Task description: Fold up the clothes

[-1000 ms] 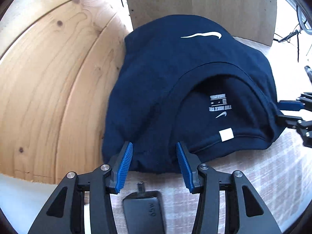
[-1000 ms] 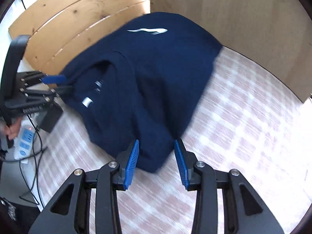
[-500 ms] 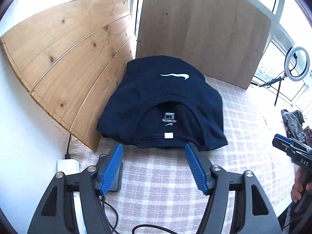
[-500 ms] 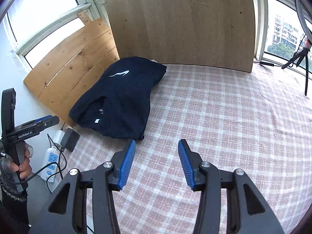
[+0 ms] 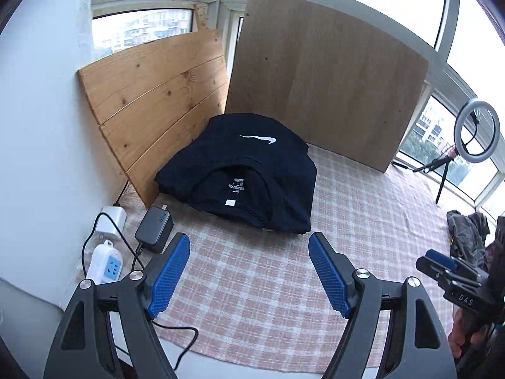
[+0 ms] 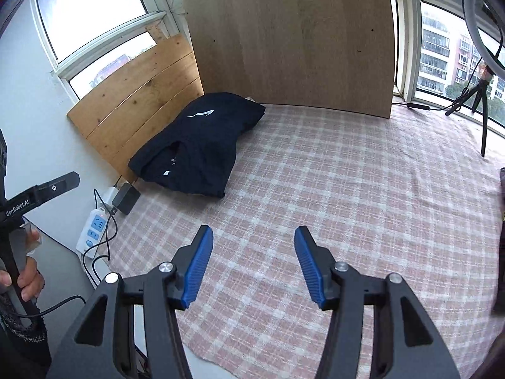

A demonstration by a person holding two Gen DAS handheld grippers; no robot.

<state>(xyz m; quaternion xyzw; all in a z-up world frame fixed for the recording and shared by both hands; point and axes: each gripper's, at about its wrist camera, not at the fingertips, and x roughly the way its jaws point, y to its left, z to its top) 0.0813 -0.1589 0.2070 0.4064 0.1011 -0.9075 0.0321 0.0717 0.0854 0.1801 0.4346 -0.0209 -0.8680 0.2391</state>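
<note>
Your left tool (image 5: pixel 249 268) and right tool (image 6: pixel 254 263) are both spread wide, holding nothing. The folded shirt (image 5: pixel 243 170) lies on the checked cloth (image 6: pixel 347 189), against the boards (image 5: pixel 157 94).

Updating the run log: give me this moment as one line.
left gripper: open, holding nothing | right gripper: open, holding nothing | navy shirt: folded, in corner by wooden boards | checked cloth: under shirt

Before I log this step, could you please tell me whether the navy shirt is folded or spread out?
Folded: the shirt lies as a compact bundle in the corner, collar label and white logo on top.
</note>
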